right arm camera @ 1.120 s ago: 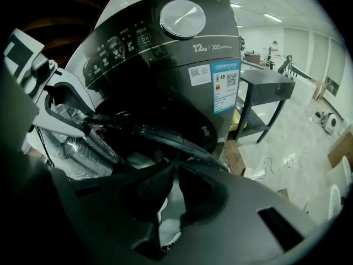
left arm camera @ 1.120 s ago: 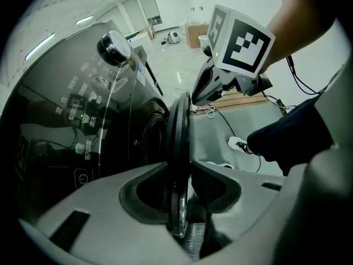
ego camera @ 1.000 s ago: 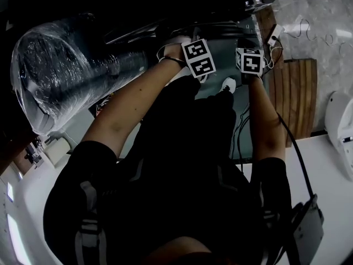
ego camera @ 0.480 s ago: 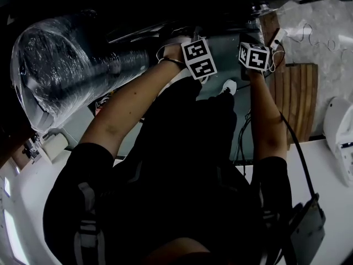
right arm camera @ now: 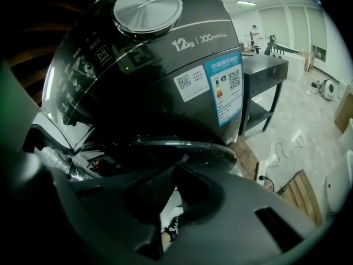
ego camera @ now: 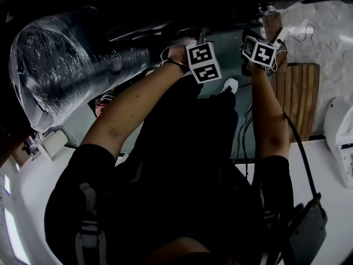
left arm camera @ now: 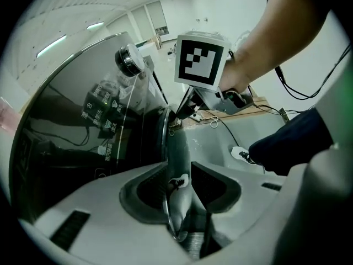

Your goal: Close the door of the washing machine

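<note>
One washing machine (right arm camera: 165, 65), one door (left arm camera: 172, 139), two grippers. At centre frame the left gripper (left arm camera: 178, 164) seems to pinch the door's chrome edge between wide jaws. The right gripper (right arm camera: 176, 165) is closed and empty, just under the door rim. Only the right gripper view shows the one dial (right arm camera: 147, 4) and two stickers (right arm camera: 223, 87), both in the upper frame.

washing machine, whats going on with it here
A person is leaning over a dark washing machine with a gripper in each hand. The left gripper has its fingers closed on the edge of the door, which stands out from the front of the machine. The right gripper is shut and empty, with its tip close to the door's rim below the control panel. The door is not yet closed.
</note>
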`<move>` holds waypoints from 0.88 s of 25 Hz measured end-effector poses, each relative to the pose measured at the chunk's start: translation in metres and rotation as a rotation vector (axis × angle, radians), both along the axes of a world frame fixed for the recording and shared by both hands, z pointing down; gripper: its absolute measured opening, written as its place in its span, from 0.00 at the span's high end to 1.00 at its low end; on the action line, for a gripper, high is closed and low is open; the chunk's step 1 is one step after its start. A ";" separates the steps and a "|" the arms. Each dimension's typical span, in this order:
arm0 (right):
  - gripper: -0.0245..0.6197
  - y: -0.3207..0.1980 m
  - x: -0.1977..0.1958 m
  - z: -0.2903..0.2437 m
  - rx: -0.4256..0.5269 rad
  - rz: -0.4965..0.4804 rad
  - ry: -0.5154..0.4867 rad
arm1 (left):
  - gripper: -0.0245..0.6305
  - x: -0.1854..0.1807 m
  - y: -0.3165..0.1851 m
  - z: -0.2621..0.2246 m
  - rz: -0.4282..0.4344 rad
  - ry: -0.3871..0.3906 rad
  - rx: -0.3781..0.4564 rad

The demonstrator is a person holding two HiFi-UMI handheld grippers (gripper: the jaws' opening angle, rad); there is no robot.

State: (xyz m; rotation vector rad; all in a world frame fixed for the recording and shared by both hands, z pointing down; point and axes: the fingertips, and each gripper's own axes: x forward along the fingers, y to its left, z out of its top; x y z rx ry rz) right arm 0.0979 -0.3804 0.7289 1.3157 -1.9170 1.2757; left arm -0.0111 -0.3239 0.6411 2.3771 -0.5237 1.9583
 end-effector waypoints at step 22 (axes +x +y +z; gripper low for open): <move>0.96 -0.010 -0.001 -0.001 0.023 -0.091 0.006 | 0.81 -0.005 -0.003 0.004 -0.074 0.029 -0.023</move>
